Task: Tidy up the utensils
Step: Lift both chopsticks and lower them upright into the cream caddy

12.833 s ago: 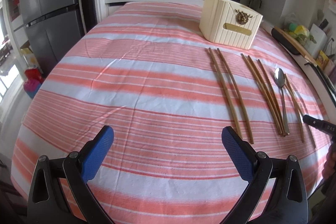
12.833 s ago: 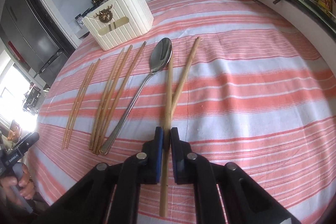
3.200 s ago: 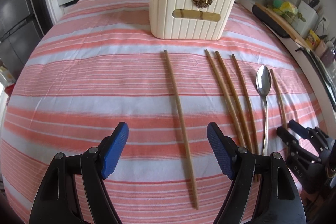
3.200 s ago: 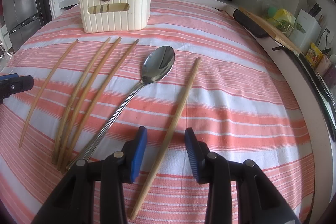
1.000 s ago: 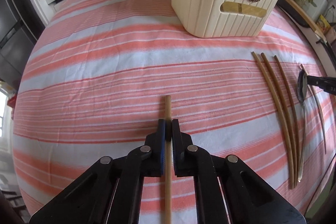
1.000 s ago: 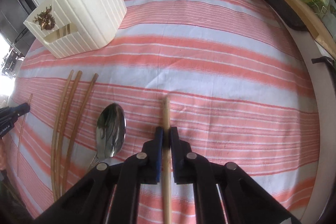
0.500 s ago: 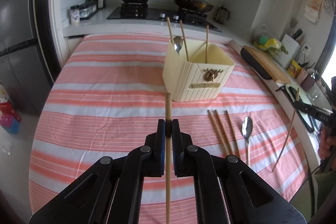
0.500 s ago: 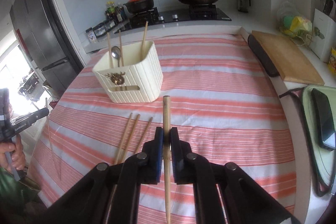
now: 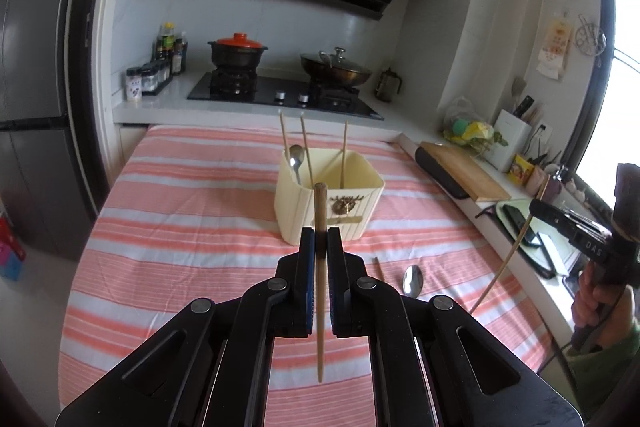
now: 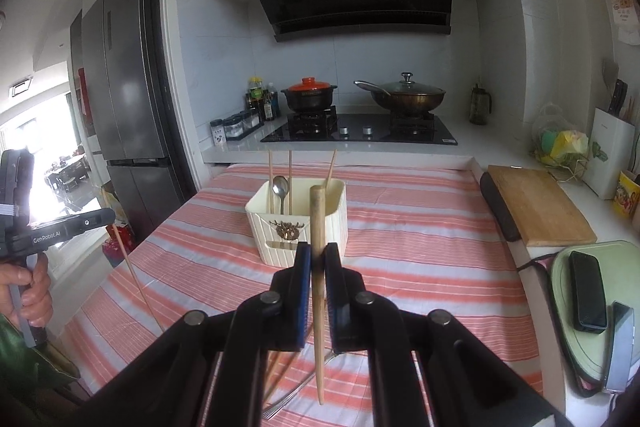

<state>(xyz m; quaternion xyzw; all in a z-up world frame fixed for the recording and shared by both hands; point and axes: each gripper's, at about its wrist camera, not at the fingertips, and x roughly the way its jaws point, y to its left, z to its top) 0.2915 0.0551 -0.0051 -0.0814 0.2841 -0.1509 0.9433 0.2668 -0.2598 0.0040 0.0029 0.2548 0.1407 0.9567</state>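
Left wrist view: our left gripper (image 9: 320, 251) is clamped tight on a wooden chopstick (image 9: 320, 291), raised above the striped tabletop (image 9: 180, 219), with the cream utensil holder (image 9: 360, 183) straight ahead.

Right wrist view: our right gripper (image 10: 317, 267) is closed on another chopstick (image 10: 318, 299), up above the tabletop, and the holder stands ahead with chopsticks and a spoon (image 10: 280, 189) in it.

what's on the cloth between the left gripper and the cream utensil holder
In the left wrist view, only bare striped tablecloth lies between the left gripper, shut on a chopstick, and the holder. A spoon lies off to the right.
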